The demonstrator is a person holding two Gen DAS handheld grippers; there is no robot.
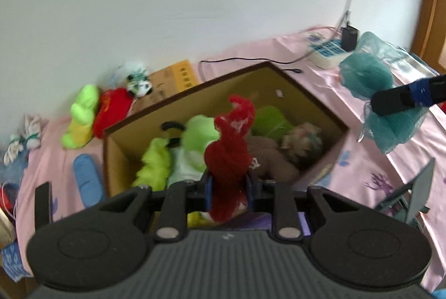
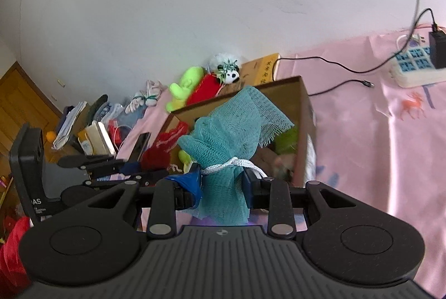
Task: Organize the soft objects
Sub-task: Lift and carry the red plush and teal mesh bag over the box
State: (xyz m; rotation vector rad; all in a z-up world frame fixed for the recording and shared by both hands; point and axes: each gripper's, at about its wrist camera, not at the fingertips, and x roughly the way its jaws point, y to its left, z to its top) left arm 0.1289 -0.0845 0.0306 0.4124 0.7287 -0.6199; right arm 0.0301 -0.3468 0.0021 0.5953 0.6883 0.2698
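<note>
My left gripper [image 1: 228, 187] is shut on a red knitted soft toy [image 1: 230, 148], held above the near edge of an open cardboard box [image 1: 301, 88]. Several soft things lie in the box: lime green plush [image 1: 156, 165], a brown plush [image 1: 267, 154] and a green cloth [image 1: 269, 119]. My right gripper [image 2: 223, 182] is shut on a teal mesh bath sponge [image 2: 231, 120] tied with white cord. In the left wrist view that sponge [image 1: 368, 76] hangs at the box's right. The left gripper [image 2: 139, 159] with the red toy [image 2: 159, 151] shows left of the sponge.
On the pink sheet [image 2: 376, 145] behind the box lie a lime green plush [image 1: 80, 115], a red plush [image 1: 111, 109], a small panda toy [image 1: 139, 83] and a flat carton [image 1: 172, 78]. A power strip [image 2: 415, 65] with black cables sits far right. Clutter [image 2: 89, 126] piles up at left.
</note>
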